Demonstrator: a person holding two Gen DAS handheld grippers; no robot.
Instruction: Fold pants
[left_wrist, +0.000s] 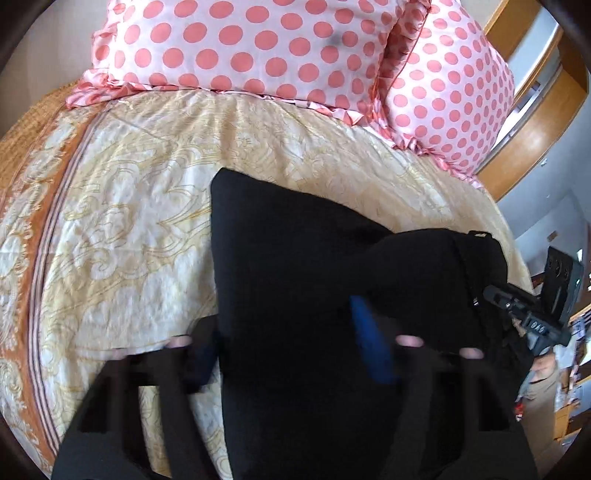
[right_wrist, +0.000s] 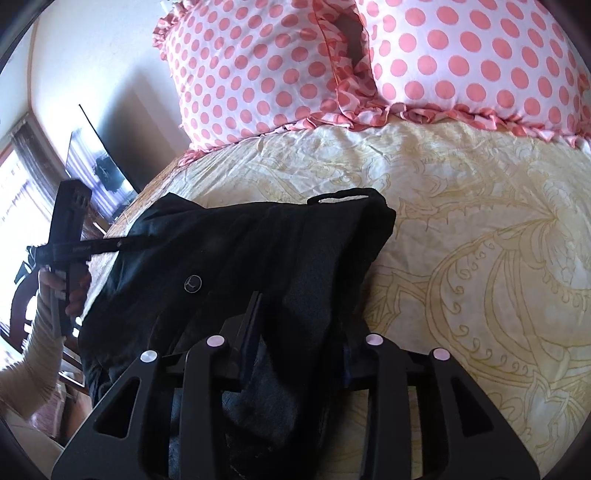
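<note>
- Lying on the cream bedspread with a pale gold scroll pattern, the black soft-woven pants sat partly folded, bunched into thick layers, near two pink polka-dot satin pillows with ruffled edges at the head of the bed.
- The right gripper pinched a fold of the dark cloth; fabric filled the narrow gap between its black fingers, so it was judged closed on the garment.
- The left gripper straddled the near edge of the pants in its own blurred view, one blue-lined finger showing against the cloth. Whether its pads pressed the fabric could not be told; the jaws stood part-way apart.
- In the right wrist view a person's hand held the left tool's handle beside the bed edge.
- Handling, as a judgement: the cloth looked limp and light, offering no stiffness of its own, so any lifted edge would sag and drag the layers beneath. The stacked folds looked bulky and liable to slip apart if only the top layer were caught.
- Best hold, as a judgement: pinch through all layers at a corner or along the waistband, where the seam and a small round button gave firmer body.
- Textures: matte, slightly fuzzy pants; glossy pillows; crinkled, smooth bedspread bordered by an orange woven band.
</note>
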